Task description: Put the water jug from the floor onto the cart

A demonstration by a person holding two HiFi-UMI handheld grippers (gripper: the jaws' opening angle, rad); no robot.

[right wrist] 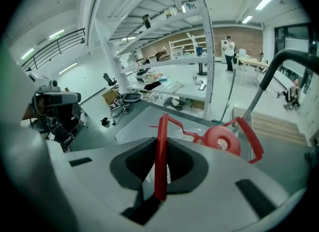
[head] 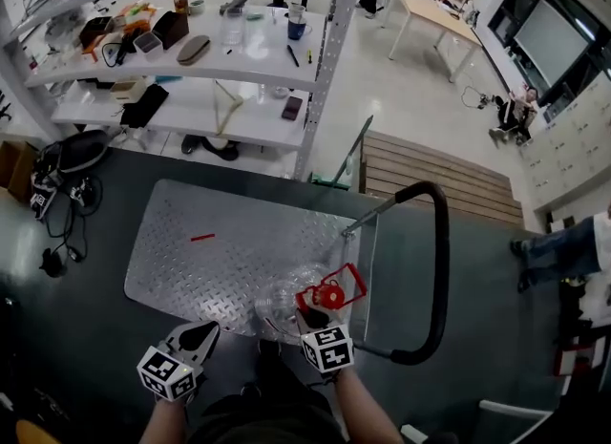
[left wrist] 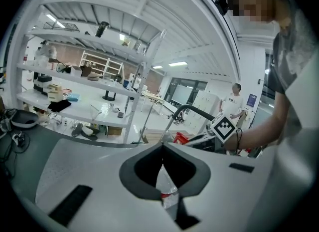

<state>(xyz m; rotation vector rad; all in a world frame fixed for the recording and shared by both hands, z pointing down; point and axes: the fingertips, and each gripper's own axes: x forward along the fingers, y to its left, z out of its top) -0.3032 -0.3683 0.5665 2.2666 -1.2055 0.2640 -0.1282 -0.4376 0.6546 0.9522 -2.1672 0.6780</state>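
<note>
Water jug (head: 284,306) at cart (head: 210,270) deck's near edge.
Right gripper (right wrist: 160,151) clamps the jug's red handle (right wrist: 247,137); left gripper (left wrist: 162,148), jaws together, hangs just off the deck, angled downward.

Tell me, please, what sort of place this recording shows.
Probably a lab or workshop: white metal shelving cluttered with tools and parts, a steel platform cart, and a worktable and large screen beyond.

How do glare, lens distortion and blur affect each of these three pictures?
Head view: sharp, but the pale floor glares, and the clear water jug almost vanishes against the shiny cart. Left gripper view: fisheye bends the shelves; corners black. Right gripper view: same bending; the red handle is sharp.
</note>
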